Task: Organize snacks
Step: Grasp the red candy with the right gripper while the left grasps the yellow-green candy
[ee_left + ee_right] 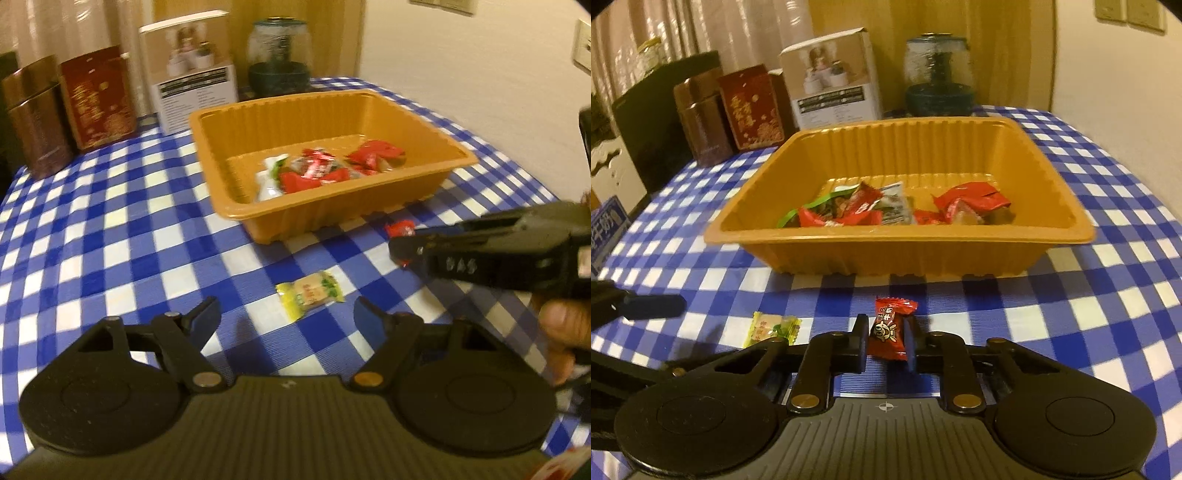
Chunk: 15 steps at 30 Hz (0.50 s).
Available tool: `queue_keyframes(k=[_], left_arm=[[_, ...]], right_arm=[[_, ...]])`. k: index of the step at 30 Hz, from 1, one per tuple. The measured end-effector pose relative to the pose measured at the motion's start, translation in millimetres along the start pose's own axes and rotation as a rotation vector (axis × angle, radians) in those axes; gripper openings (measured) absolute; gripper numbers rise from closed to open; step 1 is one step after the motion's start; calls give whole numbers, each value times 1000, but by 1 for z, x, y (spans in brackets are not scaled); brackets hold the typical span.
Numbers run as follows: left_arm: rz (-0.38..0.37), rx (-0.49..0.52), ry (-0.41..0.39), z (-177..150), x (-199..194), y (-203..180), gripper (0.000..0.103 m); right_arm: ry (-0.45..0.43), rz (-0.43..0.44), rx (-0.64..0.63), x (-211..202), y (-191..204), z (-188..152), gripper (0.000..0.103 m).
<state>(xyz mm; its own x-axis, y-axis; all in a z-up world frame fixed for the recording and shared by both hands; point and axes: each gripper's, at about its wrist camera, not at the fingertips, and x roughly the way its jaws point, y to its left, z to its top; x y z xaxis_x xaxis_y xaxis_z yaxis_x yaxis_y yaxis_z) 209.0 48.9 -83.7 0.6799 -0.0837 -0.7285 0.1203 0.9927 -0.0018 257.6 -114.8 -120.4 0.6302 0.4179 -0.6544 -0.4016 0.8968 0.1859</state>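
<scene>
Your right gripper [885, 338] fingers are clenched on the red candy [891, 329] lying on the counter [1071, 332] before the orange tray [897, 240], left gripper [286, 314] released; thin wrapper grip may slip during lift.

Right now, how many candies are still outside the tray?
2. The red candy sits between the right gripper pads; the yellow candy lies before the open left gripper.
</scene>
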Motion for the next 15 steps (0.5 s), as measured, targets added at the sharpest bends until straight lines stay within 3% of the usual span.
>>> queue_keyframes(k=[5,9,15], left_arm=[[-34,69,2,-1,7,1,68],[-20,161,-3,0,14,-3,61],[-3,285,6,0,24,-9,59]], right_arm=[[3,-13,55,-20,-19,0,20],[3,-16,107,-31,-34,-3,20],[11,-27,151,-33,-42,-5,20]])
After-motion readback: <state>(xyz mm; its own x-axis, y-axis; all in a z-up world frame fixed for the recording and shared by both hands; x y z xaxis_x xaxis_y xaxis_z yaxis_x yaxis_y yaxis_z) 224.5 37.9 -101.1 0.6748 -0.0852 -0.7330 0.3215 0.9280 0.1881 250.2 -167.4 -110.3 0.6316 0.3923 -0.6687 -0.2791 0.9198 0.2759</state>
